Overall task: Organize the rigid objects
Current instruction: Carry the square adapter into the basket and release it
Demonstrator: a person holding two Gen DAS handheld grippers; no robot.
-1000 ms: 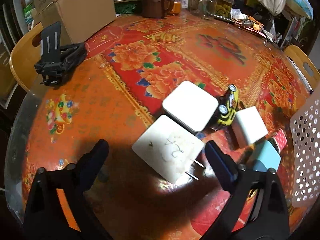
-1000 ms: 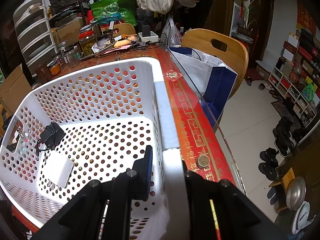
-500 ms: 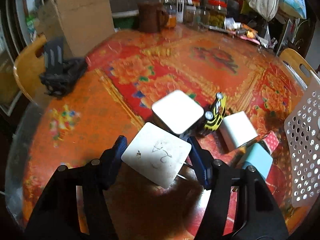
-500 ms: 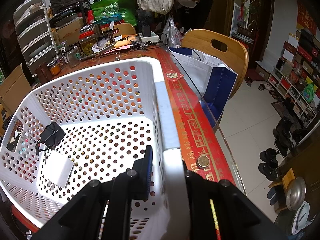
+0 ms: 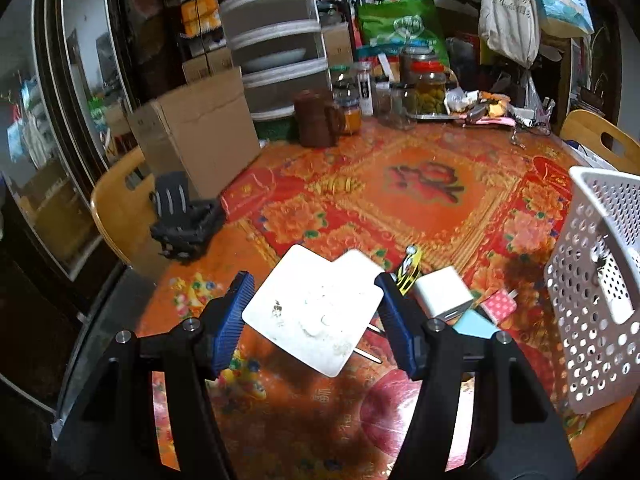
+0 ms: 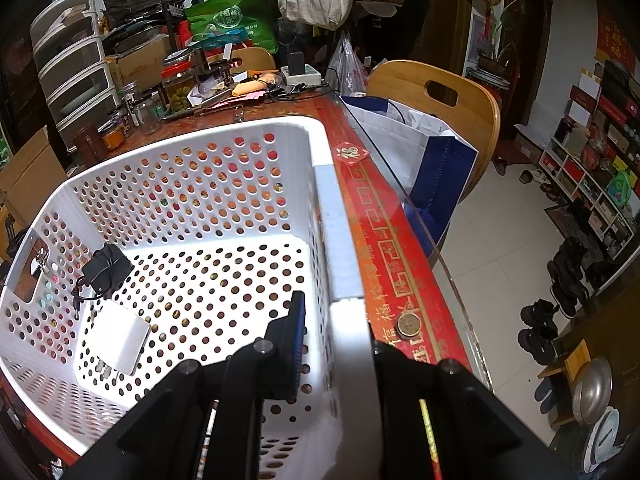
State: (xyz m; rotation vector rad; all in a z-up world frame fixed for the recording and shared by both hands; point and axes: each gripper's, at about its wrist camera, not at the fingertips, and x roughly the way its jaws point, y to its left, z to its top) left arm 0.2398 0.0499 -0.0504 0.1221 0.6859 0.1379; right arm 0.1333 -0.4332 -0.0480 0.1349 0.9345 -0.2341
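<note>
My left gripper (image 5: 312, 308) is shut on a flat white square charger (image 5: 312, 312) with two prongs and holds it lifted and tilted above the table. Behind it lie another white square charger (image 5: 362, 264), a yellow toy car (image 5: 410, 270), a white cube charger (image 5: 440, 298), a light blue charger (image 5: 474, 326) and a pink dotted plug (image 5: 498, 306). My right gripper (image 6: 336, 336) is shut on the rim of the white perforated basket (image 6: 336, 240), which holds a black adapter (image 6: 106, 270) and a white charger (image 6: 120, 338). The basket also shows in the left wrist view (image 5: 600, 280).
A cardboard box (image 5: 200, 132), a black folded stand (image 5: 180, 224), a brown mug (image 5: 316, 124) and jars (image 5: 424, 88) stand at the table's far side. Wooden chairs (image 5: 116, 208) (image 6: 452, 100) flank the table. A coin (image 6: 408, 324) lies by the glass edge.
My left gripper closed on the flat white charger and lifted it off the table, tilting upward. The right gripper and basket have not moved.
</note>
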